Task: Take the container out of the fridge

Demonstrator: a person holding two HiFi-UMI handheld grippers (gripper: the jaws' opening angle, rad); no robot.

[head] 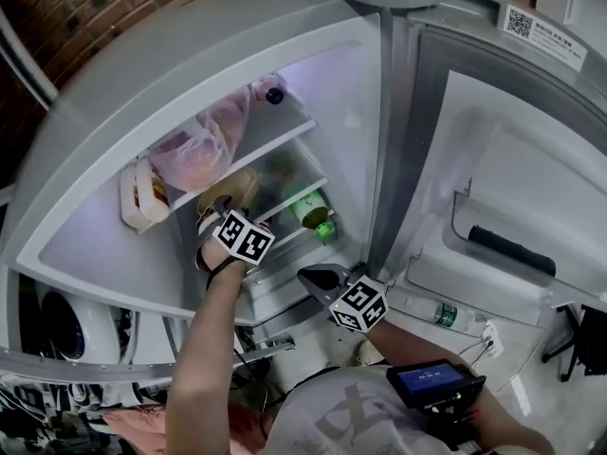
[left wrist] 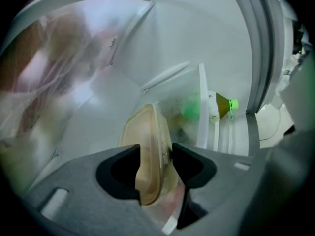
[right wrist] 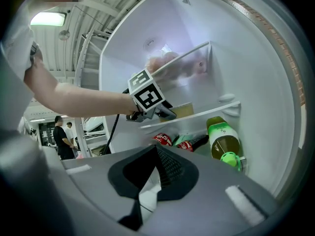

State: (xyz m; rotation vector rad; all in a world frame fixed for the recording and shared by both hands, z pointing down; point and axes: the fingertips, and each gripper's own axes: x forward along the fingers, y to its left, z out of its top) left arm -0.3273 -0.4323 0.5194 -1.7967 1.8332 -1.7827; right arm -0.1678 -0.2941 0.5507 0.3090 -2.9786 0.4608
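The container (left wrist: 147,146) is a clear tub with a tan lid, standing on edge on the fridge's middle shelf (head: 296,197). My left gripper (left wrist: 156,159) reaches into the fridge and is shut on the container, one pad on each face. From the head view the container (head: 235,186) shows just beyond the left gripper (head: 220,207). In the right gripper view the left gripper (right wrist: 165,112) is at the shelf with the container (right wrist: 183,110) behind it. My right gripper (head: 318,275) hangs low in front of the fridge opening, shut and empty.
A green-capped tea bottle (head: 311,211) lies on the lower shelf beside red cans (right wrist: 162,139). A filled plastic bag (head: 204,145) sits on the top shelf. The open fridge door (head: 512,207) stands at the right, a bottle (head: 446,316) in its pocket. People (right wrist: 61,136) stand far behind.
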